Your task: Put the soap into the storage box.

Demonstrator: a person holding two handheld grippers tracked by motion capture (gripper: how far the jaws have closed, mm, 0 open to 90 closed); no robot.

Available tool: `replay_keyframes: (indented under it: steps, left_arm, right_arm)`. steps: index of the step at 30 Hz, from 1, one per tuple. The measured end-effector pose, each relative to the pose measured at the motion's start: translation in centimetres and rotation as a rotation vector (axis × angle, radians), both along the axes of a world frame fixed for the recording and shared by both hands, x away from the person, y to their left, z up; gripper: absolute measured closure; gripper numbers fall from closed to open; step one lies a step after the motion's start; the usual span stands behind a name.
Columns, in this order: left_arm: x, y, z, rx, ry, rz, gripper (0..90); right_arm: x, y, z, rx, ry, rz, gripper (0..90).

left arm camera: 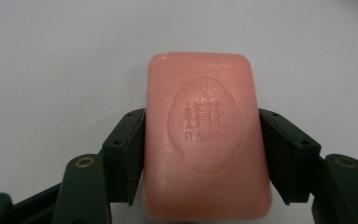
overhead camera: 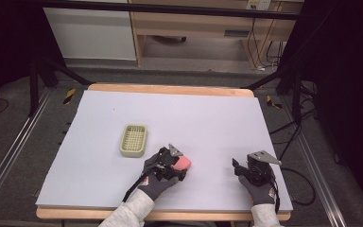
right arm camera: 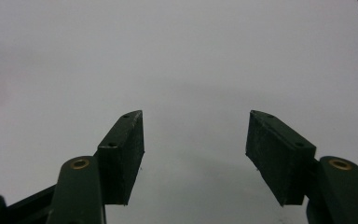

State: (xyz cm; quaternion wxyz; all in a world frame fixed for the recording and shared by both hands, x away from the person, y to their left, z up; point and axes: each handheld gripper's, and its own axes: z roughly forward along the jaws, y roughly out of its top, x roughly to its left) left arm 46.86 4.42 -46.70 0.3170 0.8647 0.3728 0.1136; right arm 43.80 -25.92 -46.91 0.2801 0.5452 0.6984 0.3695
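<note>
My operator wears dark grey gloves with a small red-and-white tag at the left cuff and pale grey knit sleeves. The left claw [overhead camera: 175, 165] and right claw [overhead camera: 246, 170] are black, each topped with a grey three-cornered plate, and a black cable trails from each. Up close, the jaws are blocky black pads with small screw holes, on arms with brass-coloured rivets.

Evenly lit white table [overhead camera: 123, 118], dark surroundings; soft blur throughout. Pink soap [left arm camera: 207, 140] sharp close up, faint sheen. Dim vignetted corners, weak shadows beneath jaws.
</note>
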Motion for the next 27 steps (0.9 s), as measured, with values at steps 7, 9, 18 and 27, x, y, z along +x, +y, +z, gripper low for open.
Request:
replay_keyframes:
  steps: [7, 9, 18, 27]
  left_arm:
    - [-0.03, -0.13, 0.04, 0.009, -0.003, -0.006, 36.5]
    - [-0.02, -0.15, 0.03, 0.015, -0.005, -0.013, 36.4]
    - [0.26, -0.71, 0.06, 0.042, -0.019, -0.029, 34.5]
    - [0.52, -0.89, -0.23, 0.060, -0.016, -0.044, 35.5]
  right_arm:
    - [0.01, 0.02, 0.00, 0.001, 0.001, 0.000, 36.9]
    - [0.01, 0.03, 0.00, 0.001, 0.001, 0.001, 36.9]
    - [0.02, -0.04, 0.00, 0.000, -0.001, 0.002, 36.9]
    - [0.03, -0.06, 0.01, 0.003, 0.001, 0.003, 37.0]
